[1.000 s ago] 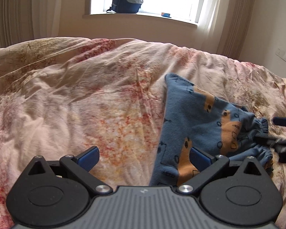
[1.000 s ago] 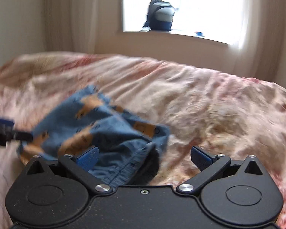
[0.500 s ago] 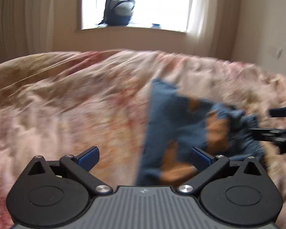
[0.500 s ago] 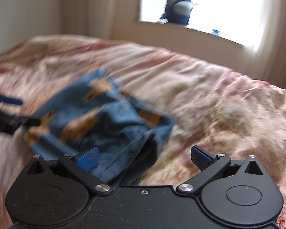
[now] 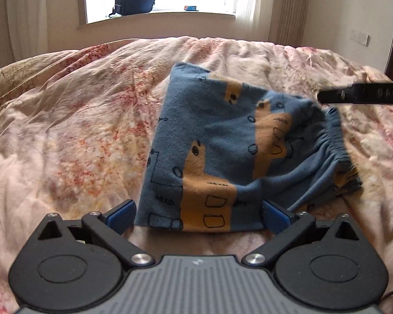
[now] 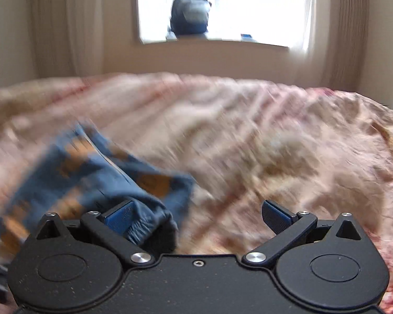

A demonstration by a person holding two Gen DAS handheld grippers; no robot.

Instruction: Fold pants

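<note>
On the bed, at twelve o'clock from our open left fingers, the pants lay folded but bunched at the waistband, right fingers open too.

pants blue w/ orange animal print, folded into a compact rumpled bundle on the bed, gathered elastic waistband at the right end, slightly bunched, near edge lying flat
</note>
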